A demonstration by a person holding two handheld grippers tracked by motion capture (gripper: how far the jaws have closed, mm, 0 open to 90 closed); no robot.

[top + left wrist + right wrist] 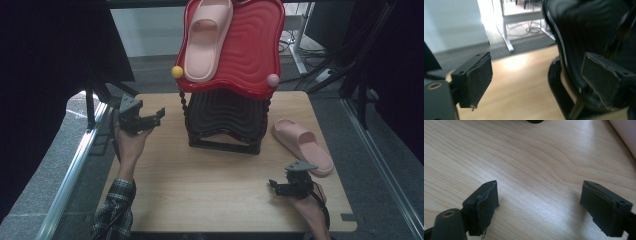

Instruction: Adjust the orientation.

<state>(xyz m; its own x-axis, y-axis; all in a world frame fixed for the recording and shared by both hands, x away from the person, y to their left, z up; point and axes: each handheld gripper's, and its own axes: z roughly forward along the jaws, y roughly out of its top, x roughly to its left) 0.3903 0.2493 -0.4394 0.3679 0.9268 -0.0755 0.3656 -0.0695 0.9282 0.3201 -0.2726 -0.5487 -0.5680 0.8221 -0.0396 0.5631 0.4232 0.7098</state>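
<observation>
Right gripper low over the table, jaws wide and holding nothing — pink slipper just beyond it.

That slipper lies flat, its long axis running diagonally away from the claw toward the black stand. The left gripper, jaws also wide and empty, hangs beside the stand's left flank. The high view shows a second slipper on the red tray above — the left gripper view gives the stand's dark base close by its pad.
</observation>
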